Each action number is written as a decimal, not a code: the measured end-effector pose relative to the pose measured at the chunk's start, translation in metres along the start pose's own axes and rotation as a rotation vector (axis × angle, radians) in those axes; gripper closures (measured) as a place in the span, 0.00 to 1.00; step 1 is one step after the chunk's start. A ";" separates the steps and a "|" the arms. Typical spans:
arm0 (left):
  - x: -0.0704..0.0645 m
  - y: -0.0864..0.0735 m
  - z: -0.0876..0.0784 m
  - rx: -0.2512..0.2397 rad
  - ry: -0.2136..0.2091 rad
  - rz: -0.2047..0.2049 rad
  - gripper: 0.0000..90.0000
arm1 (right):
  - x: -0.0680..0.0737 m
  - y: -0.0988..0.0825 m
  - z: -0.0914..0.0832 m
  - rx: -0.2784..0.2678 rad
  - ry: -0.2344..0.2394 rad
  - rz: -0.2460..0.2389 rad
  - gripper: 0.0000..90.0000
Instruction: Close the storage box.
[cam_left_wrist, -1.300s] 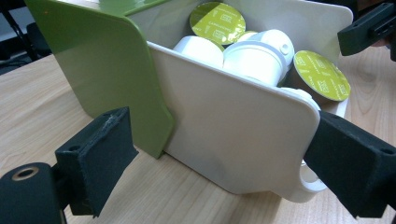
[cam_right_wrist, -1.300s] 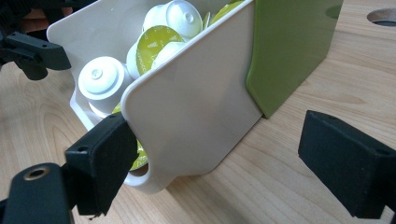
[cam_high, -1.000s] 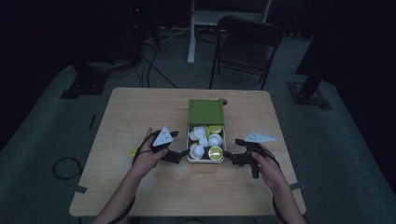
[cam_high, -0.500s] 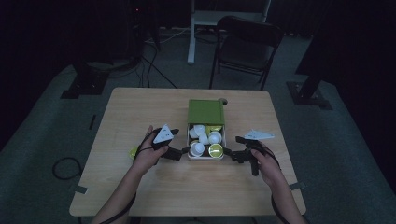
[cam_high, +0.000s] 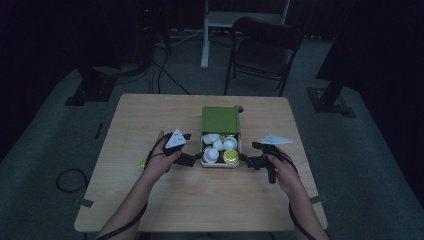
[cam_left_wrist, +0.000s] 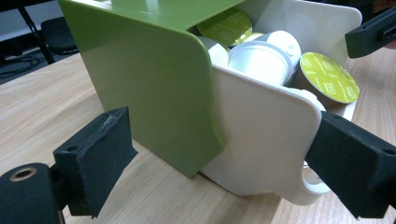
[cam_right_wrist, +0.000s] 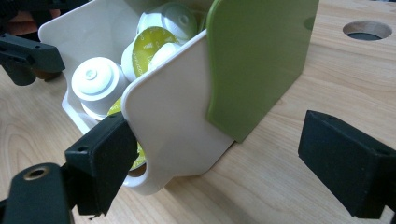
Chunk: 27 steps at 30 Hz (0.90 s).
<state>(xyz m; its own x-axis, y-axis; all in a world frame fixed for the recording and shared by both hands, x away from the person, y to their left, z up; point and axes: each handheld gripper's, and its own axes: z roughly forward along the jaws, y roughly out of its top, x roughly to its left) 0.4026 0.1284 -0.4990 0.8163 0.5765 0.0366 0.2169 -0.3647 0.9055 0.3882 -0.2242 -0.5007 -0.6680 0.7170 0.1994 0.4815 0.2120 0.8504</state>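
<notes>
The gripper views reveal green-lidded capsules (cam_left_wrist: 329, 77) inside the white drawer (cam_left_wrist: 261, 135), while both the left gripper (cam_left_wrist: 224, 154) and right gripper (cam_right_wrist: 224, 154) keep fingers spread, flanking its sides.

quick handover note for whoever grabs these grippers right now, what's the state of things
Left gripper: open, jaws either side of the drawer's left wall, not clamped.
Right gripper: open, at the drawer's right wall.
White drawer is pulled partly out of the green box, mid-table, and holds white and green-lidded capsules.
Another green-lidded capsule lies on the table by the left hand.
Done: drawer exposed. Left: probably handling the drawer or capsules; nothing is gripped.
</notes>
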 end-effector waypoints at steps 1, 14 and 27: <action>0.000 0.000 0.000 0.001 0.000 -0.001 0.11 | -0.001 0.001 0.001 -0.001 -0.001 0.000 0.13; 0.006 0.002 0.007 0.008 0.012 0.005 0.11 | -0.004 0.006 0.006 0.001 -0.018 0.007 0.13; 0.011 0.003 0.014 0.014 0.018 0.004 0.11 | -0.009 0.010 0.011 0.004 -0.025 0.012 0.13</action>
<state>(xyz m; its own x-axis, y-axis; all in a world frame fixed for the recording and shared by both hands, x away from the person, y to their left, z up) 0.4198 0.1239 -0.5020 0.8076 0.5877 0.0477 0.2214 -0.3772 0.8993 0.4048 -0.2213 -0.4993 -0.6479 0.7357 0.1976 0.4916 0.2057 0.8461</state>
